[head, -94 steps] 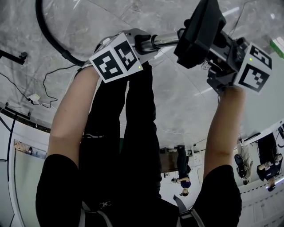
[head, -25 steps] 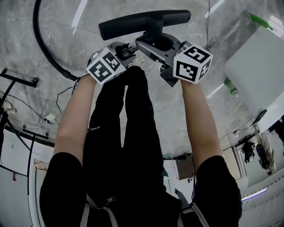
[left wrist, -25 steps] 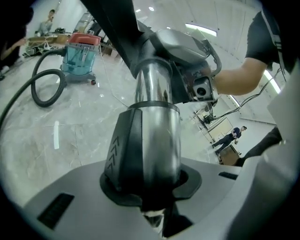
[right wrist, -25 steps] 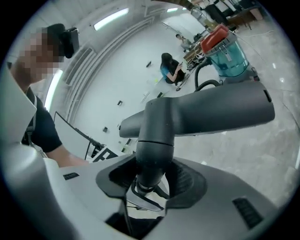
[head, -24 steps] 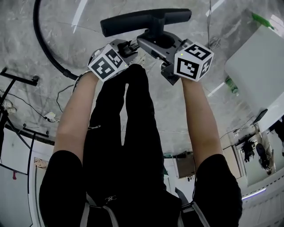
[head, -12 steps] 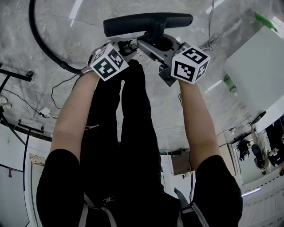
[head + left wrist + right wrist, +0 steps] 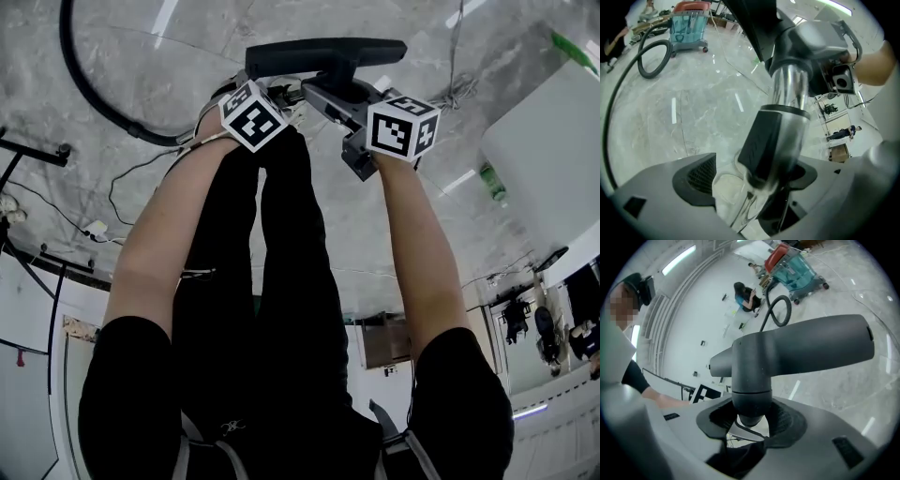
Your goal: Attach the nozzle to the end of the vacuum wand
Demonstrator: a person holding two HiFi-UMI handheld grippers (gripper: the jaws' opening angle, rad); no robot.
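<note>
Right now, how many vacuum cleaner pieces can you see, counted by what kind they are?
Dark grey T-shaped plastic nozzle: 1
Shiny metal wand tube: 1
Long black bendy hose: 1
Teal wheeled vacuum tub with a red top: 1
Total: 4

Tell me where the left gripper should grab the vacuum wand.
On the black sleeve of the vacuum wand, probably, closing across it from its sides. The sleeve is flat-faced and textured, less slippery than the wand's round shiny metal above. The left gripper, whose jaws have just been opening, straddles it without pressing, while the right gripper holds the nozzle by its neck.
</note>
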